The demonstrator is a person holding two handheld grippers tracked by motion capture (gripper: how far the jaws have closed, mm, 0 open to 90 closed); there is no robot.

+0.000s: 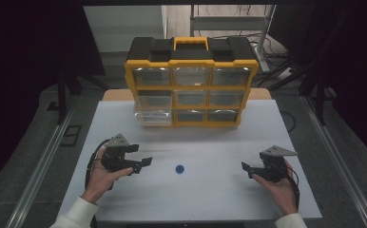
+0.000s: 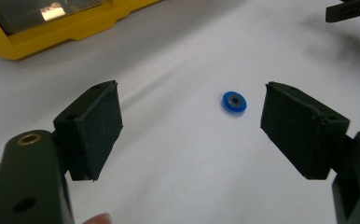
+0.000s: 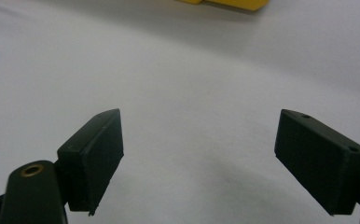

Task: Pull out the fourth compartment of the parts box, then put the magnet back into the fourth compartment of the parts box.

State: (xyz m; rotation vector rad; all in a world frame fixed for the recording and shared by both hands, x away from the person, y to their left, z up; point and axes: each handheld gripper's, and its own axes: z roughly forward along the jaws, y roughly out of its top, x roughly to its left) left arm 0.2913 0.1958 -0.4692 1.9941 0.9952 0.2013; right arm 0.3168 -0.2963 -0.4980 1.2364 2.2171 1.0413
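A small blue plastic disc (image 1: 179, 168) lies mid-table, nearer the front edge — both the left gripper (image 1: 143, 161) and right gripper (image 1: 246, 168) gape wide, grasping nothing.

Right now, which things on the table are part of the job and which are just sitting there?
In play:
- blue ring, flat on the white tabletop, ahead of the open left gripper
- yellow drawer organizer, bottom-left drawer pulled out a little, a likely destination

Idle:
- right gripper, open, nothing between its fingers
- metal frame and cables behind the table
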